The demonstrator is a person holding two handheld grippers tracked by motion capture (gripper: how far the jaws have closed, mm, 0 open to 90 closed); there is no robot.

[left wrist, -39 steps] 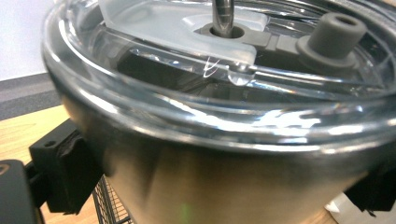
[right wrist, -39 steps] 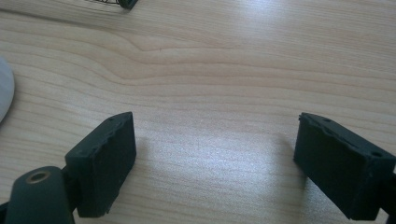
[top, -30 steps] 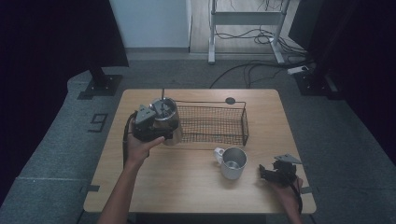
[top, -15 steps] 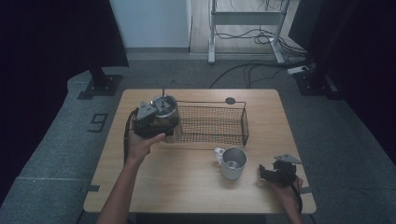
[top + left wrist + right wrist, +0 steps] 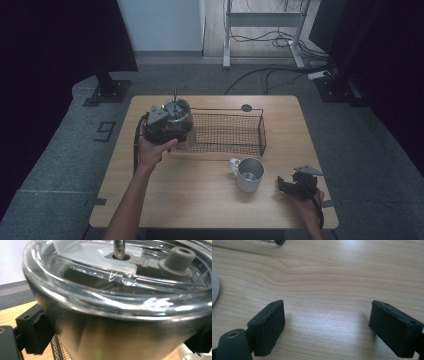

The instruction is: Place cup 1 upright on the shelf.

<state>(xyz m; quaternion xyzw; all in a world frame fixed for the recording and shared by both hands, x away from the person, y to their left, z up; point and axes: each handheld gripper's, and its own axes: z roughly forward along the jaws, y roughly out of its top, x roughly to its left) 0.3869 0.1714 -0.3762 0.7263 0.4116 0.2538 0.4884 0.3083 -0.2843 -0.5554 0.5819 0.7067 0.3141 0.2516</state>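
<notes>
Steel tumbler (image 5: 117, 332) with a clear plastic lid (image 5: 100, 255) sits clamped between the jaws of the left gripper (image 5: 167, 131) — black pads press its wall on both sides in the left gripper view. A metal straw or rod (image 5: 119, 247) passes through the lid's centre hole; a grey stopper (image 5: 180, 256) stands beside it. From the high view the tumbler is held off the wooden worktop (image 5: 200, 195), at the left end of the black wire basket (image 5: 227, 132), touching or just over its rim — cannot tell which.

Right gripper (image 5: 299, 184) rests near the worktop's front right corner, jaws spread wide with nothing but bare wood between them. A metal mug (image 5: 248, 174) stands upright between the basket and the right gripper, handle turned toward the left gripper's side.
</notes>
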